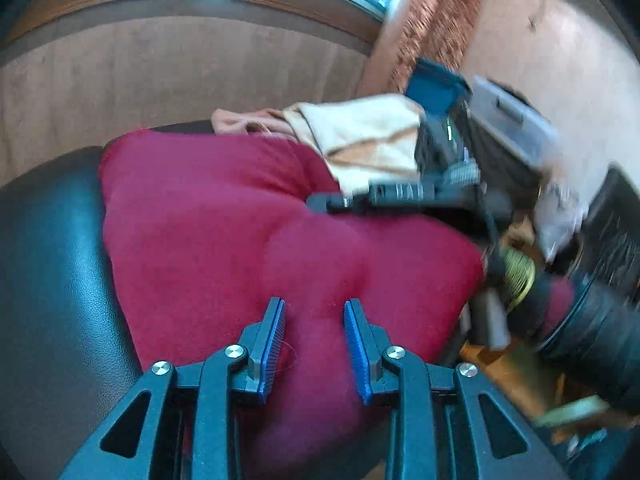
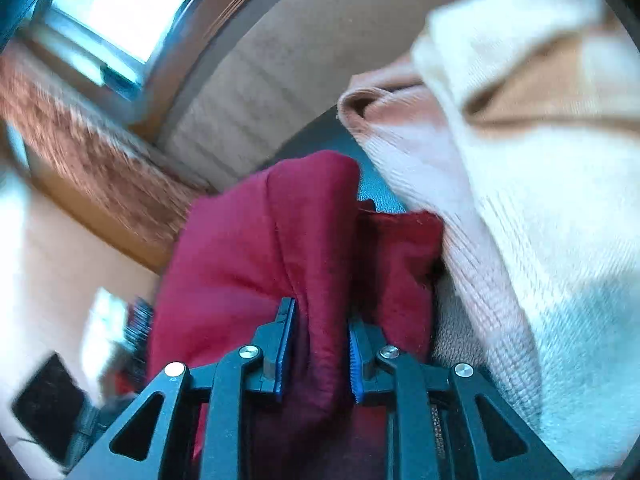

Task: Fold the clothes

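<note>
- Right tool (image 2: 316, 350) pinches a raised fold of the red garment (image 2: 248, 240) between its blue pads, gripping the cloth.
- Left tool (image 1: 315, 346) has red cloth bunched between its pads; I cannot tell whether they press on it.
- The red garment (image 1: 240, 216) lies spread on a black leather seat (image 1: 52, 264).
- A cream and tan sweater (image 1: 368, 136) lies heaped just behind it, touching.
- A brown backrest (image 1: 180, 76) rises behind, under a window (image 2: 120, 12).
</note>
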Action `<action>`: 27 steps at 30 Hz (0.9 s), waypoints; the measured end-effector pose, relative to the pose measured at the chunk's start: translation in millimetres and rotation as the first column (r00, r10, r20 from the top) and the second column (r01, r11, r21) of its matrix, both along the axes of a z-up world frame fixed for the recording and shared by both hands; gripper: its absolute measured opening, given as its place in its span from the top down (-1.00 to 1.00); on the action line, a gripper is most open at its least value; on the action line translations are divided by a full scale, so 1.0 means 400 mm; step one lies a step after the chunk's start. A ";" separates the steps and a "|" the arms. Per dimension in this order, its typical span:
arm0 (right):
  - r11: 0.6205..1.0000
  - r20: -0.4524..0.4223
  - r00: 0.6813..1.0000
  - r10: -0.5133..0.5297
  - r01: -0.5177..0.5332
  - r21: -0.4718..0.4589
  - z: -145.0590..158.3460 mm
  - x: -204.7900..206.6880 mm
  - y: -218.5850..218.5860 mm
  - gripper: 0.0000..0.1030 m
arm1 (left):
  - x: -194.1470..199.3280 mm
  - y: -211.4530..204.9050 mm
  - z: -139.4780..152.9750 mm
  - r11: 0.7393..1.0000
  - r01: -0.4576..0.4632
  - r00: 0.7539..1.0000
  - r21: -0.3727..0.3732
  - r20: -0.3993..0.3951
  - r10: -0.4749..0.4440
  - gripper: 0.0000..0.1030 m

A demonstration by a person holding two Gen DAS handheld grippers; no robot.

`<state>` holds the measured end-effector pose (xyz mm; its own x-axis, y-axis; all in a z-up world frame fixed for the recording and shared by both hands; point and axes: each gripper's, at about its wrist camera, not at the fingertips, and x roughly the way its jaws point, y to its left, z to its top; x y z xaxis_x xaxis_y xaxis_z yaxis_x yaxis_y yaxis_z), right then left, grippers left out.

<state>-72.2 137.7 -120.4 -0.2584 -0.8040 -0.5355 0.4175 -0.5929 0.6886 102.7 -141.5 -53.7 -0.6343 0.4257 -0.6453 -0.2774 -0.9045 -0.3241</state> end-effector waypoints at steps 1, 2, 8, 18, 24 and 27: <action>1.000 0.010 1.000 0.008 -0.008 -0.023 -0.004 -0.007 0.008 0.55 | -0.002 -0.005 0.013 0.999 -0.005 1.000 0.034 -0.011 0.006 0.45; 0.999 0.026 1.000 0.014 -0.013 -0.043 -0.009 -0.015 0.015 0.54 | -0.005 0.002 0.028 0.999 -0.007 1.000 0.045 -0.030 0.008 0.43; 0.997 0.045 0.996 0.072 -0.070 -0.040 0.002 -0.027 0.002 0.26 | -0.037 0.139 0.055 0.997 0.070 0.995 -0.013 -0.075 -0.071 0.42; 0.958 -0.309 0.919 0.244 -0.179 0.223 0.265 0.043 -0.019 -0.19 | -0.023 0.244 -0.036 0.987 0.125 0.992 -0.097 -0.013 -0.126 0.41; 0.912 -0.278 0.885 0.374 -0.297 0.282 0.239 -0.004 -0.189 -0.19 | -0.015 0.253 -0.072 0.985 0.124 0.992 -0.122 0.006 -0.124 0.41; 0.885 -0.225 0.901 0.372 -0.271 0.378 0.156 -0.044 -0.259 -0.19 | -0.011 0.257 -0.083 0.984 0.116 0.993 -0.137 -0.003 -0.118 0.41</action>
<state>-89.9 34.0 -57.9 -0.1974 -0.6580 -0.7267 0.7707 -0.5622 0.2997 98.5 -38.8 -87.0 -0.5923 0.4061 -0.6959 -0.3866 -0.9010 -0.1967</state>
